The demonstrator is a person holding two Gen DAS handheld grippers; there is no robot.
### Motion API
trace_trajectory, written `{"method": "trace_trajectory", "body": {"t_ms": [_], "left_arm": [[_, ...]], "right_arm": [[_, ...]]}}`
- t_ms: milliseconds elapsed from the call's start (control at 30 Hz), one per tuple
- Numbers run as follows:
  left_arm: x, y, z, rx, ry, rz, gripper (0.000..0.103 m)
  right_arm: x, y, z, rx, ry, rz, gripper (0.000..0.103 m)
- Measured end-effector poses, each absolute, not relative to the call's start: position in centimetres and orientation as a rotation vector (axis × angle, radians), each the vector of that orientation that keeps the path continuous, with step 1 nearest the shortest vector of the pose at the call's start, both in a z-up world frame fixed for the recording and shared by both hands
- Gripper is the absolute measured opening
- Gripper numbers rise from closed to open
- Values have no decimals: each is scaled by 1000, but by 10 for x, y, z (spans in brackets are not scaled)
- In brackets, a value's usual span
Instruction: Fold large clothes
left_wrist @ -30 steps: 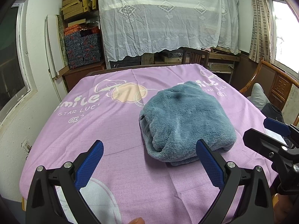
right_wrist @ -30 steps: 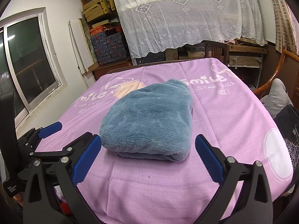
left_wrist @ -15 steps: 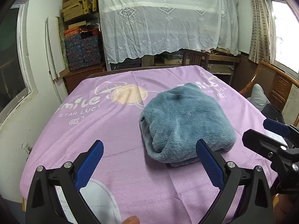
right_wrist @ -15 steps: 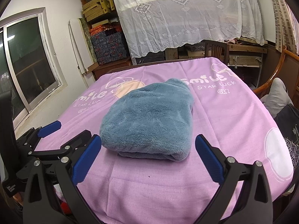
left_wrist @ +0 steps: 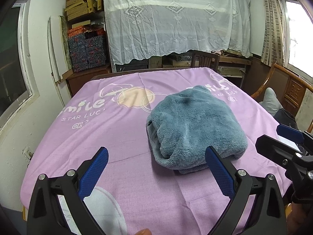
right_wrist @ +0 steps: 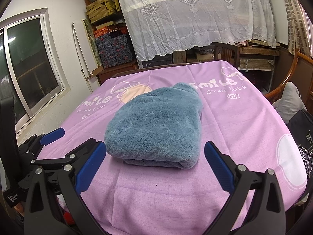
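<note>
Found blue fleece garment (left_wrist: 195, 129) folded compact ahead of both gaping, empty jaws, apparently released as finished.

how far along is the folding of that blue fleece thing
Looks done: the blue fleece garment lies as a compact folded bundle on the purple sheet. In hand: nothing; the left gripper and right gripper are both open, short of it. Left: at most tidying.
</note>
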State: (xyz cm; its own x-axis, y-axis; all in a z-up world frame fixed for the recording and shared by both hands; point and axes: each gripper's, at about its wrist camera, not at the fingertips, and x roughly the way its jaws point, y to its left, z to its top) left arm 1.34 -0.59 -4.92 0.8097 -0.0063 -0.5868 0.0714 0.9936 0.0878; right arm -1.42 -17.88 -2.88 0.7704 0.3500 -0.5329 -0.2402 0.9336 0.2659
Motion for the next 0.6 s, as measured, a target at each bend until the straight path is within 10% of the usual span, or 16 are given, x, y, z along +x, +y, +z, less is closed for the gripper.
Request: {"method": "trace_trajectory", "body": {"t_ms": [600], "left_arm": [[14, -5, -49, 108, 628, -42, 99]], "right_arm": [[-14, -179, -29, 186, 613, 323, 98]]}}
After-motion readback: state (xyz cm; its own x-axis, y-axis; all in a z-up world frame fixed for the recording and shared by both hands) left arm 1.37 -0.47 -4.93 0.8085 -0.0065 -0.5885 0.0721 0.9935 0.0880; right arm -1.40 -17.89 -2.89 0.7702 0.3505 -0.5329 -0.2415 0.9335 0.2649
